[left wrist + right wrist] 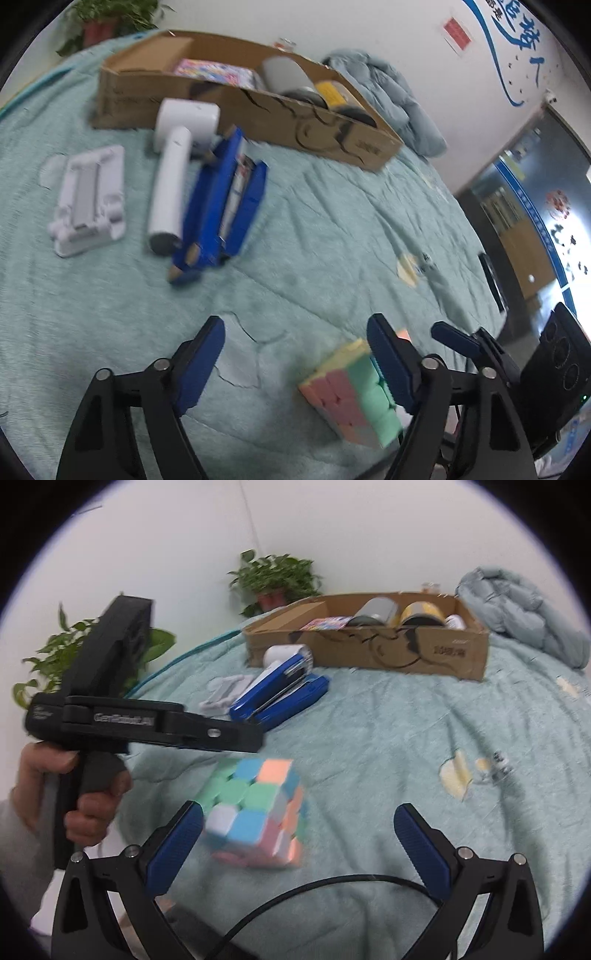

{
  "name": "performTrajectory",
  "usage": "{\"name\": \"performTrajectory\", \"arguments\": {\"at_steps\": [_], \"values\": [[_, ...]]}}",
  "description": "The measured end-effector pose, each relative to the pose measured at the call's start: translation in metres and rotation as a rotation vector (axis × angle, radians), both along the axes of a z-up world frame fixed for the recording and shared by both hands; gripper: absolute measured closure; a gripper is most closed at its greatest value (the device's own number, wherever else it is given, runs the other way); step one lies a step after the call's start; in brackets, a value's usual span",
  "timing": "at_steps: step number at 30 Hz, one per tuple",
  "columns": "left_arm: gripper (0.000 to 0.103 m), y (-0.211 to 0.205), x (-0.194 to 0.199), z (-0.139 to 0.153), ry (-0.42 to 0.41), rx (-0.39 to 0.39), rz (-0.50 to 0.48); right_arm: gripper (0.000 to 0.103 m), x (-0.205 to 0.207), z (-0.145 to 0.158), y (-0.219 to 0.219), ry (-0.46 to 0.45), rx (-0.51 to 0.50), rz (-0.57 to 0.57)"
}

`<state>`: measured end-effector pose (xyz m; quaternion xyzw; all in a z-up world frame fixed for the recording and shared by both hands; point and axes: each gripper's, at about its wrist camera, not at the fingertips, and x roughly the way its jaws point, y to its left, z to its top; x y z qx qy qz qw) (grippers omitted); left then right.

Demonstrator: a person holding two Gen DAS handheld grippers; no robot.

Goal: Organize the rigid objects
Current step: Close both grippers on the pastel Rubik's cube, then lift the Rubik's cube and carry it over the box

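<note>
A pastel puzzle cube [256,812] lies on the green blanket between my right gripper's [301,836] open jaws, close to its left finger. In the left wrist view the cube [351,395] lies beside the right finger of my left gripper [299,354], which is open and empty. My right gripper's fingertips [452,339] show just past the cube. A blue pencil case [225,199], a white handheld device [173,173] and a white stand [88,199] lie further off, in front of the cardboard box [236,107].
The box [443,653] holds a colourful pack, a grey roll and a yellow roll. A folded grey-blue quilt [524,609] lies at the back right. Potted plants [277,579] stand at the bed's far edge. My left gripper's body [147,723] crosses the right wrist view.
</note>
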<state>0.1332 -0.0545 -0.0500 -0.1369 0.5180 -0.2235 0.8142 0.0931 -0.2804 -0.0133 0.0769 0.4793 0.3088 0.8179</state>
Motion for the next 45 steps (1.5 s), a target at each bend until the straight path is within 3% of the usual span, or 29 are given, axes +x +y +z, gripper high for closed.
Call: {"name": "performTrajectory", "arguments": {"at_steps": [5,9,16,23,25,27,35,45], "values": [[0.032,0.002,0.003,-0.005,0.049,-0.075,0.014,0.001,0.003,-0.014,0.017,0.066,0.004,0.037],[0.035,0.007,-0.001,-0.009,0.128,-0.161,-0.010,0.021,0.011,-0.020,0.044,0.083,-0.019,0.113],[0.035,0.005,0.003,-0.019,0.195,-0.233,-0.019,0.022,0.026,-0.027,0.059,0.102,0.014,0.075],[0.035,-0.014,0.014,-0.021,0.213,-0.210,-0.058,0.022,0.013,-0.029,0.043,0.045,-0.084,0.120],[0.035,-0.016,0.018,-0.023,0.226,-0.214,-0.066,0.027,0.013,-0.033,0.040,0.062,-0.080,0.114],[0.035,-0.019,0.021,-0.023,0.232,-0.205,-0.080,0.038,0.014,-0.031,0.041,0.071,-0.068,0.121],[0.035,-0.031,0.025,-0.009,0.155,-0.114,-0.135,0.038,0.022,-0.030,0.043,0.077,-0.044,0.067],[0.035,-0.029,0.046,0.036,0.028,-0.134,-0.119,0.038,0.055,0.002,0.040,-0.033,-0.068,0.086]]}}
